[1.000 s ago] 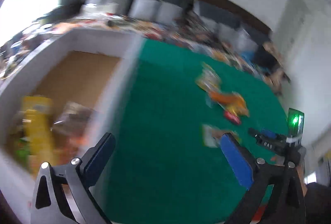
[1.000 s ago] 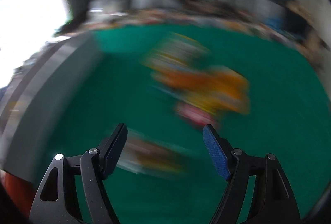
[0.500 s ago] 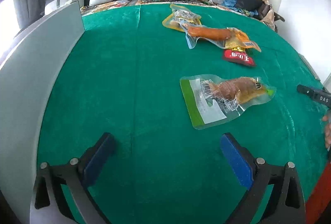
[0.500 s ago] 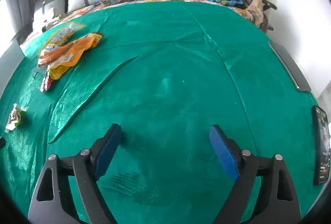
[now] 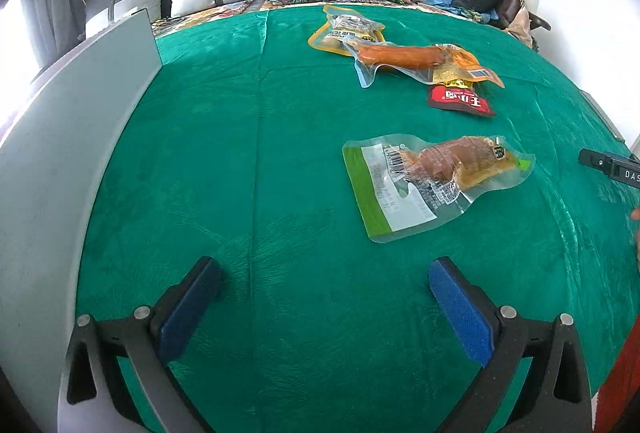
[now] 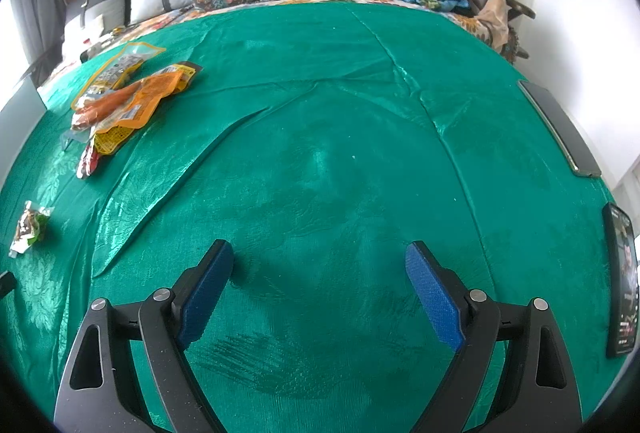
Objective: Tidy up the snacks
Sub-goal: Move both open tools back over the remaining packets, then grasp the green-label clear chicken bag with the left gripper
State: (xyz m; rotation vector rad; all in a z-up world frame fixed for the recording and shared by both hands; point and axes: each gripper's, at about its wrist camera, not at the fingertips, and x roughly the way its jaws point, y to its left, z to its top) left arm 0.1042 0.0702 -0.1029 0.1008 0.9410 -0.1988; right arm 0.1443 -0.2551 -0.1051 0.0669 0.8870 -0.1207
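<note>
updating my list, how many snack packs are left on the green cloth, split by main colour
yellow-edged clear pouch: 1
orange sausage pouch: 1
red foil packet: 1
green-striped clear pouch: 1
total: 4

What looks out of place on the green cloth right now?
Nothing is spilled or torn. The cloth has a long raised crease running toward the overlapping snack pile. One green-edged packet lies apart from that pile. Both grippers are open and empty.
</note>
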